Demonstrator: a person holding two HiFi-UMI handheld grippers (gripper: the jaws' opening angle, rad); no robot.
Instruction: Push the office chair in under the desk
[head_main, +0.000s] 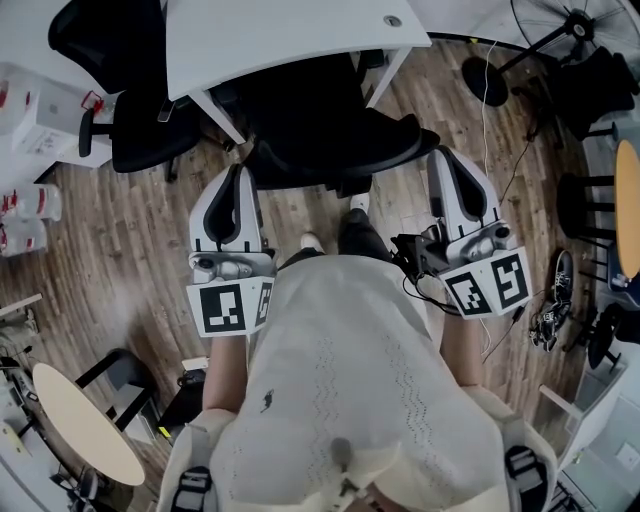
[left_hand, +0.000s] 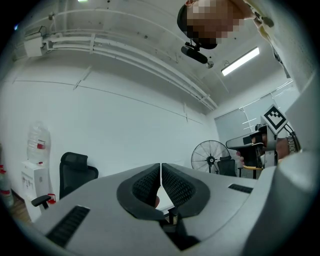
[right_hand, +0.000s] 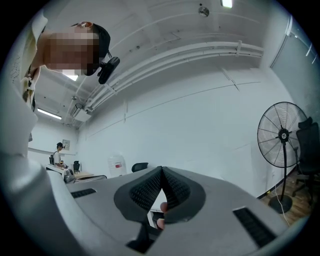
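Note:
In the head view a black office chair (head_main: 325, 135) stands half under the white desk (head_main: 280, 35), its backrest towards me. My left gripper (head_main: 240, 175) is shut, with its tip at the backrest's left edge. My right gripper (head_main: 445, 157) is also shut, its tip just beside the backrest's right corner. Whether either tip touches the chair I cannot tell. In the left gripper view the left gripper's (left_hand: 160, 172) pads meet with nothing between them. In the right gripper view the right gripper (right_hand: 161, 178) is likewise closed and empty. The chair is hidden in both gripper views.
A second black chair (head_main: 130, 110) stands left of the desk. A floor fan (head_main: 500, 70) with a cable is at the far right. Round tables (head_main: 85, 425) (head_main: 628, 200) sit near left and right. Boxes (head_main: 30, 110) line the left wall.

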